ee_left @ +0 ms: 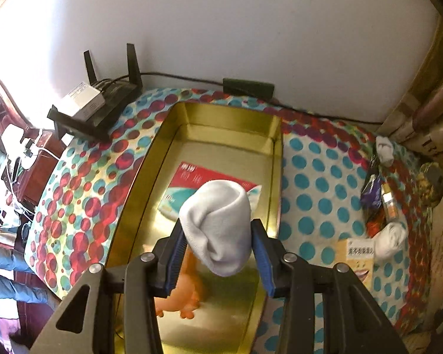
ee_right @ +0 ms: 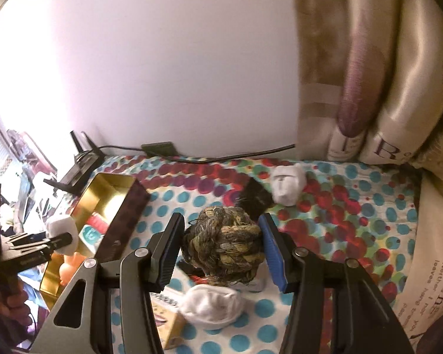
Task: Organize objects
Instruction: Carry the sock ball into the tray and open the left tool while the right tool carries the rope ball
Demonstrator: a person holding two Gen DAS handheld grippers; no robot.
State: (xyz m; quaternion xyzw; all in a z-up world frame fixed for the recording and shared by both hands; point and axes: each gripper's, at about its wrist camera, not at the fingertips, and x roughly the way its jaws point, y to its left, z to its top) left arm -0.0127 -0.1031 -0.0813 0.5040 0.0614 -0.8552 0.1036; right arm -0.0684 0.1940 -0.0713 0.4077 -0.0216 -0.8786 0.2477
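In the left wrist view, my left gripper (ee_left: 220, 231) is shut on a rolled white sock (ee_left: 221, 206) and holds it over a long gold tin (ee_left: 230, 115). In the tin lie a red and white packet (ee_left: 192, 177) and an orange toy (ee_left: 186, 295). In the right wrist view, my right gripper (ee_right: 221, 221) is shut on a braided green-grey rope ball (ee_right: 224, 250), held above the dotted tablecloth (ee_right: 354, 236). The same view shows the left gripper (ee_right: 59, 240) with its sock (ee_right: 60, 228) over the tin (ee_right: 109, 188) at the left.
Two more white sock rolls (ee_right: 288, 187) (ee_right: 209, 303) lie on the cloth, with a black packet (ee_right: 255, 199) and a yellow box (ee_right: 168, 321). A black router (ee_left: 94, 109) and a cable (ee_left: 310, 109) sit by the wall. Curtains (ee_right: 354, 73) hang at the right.
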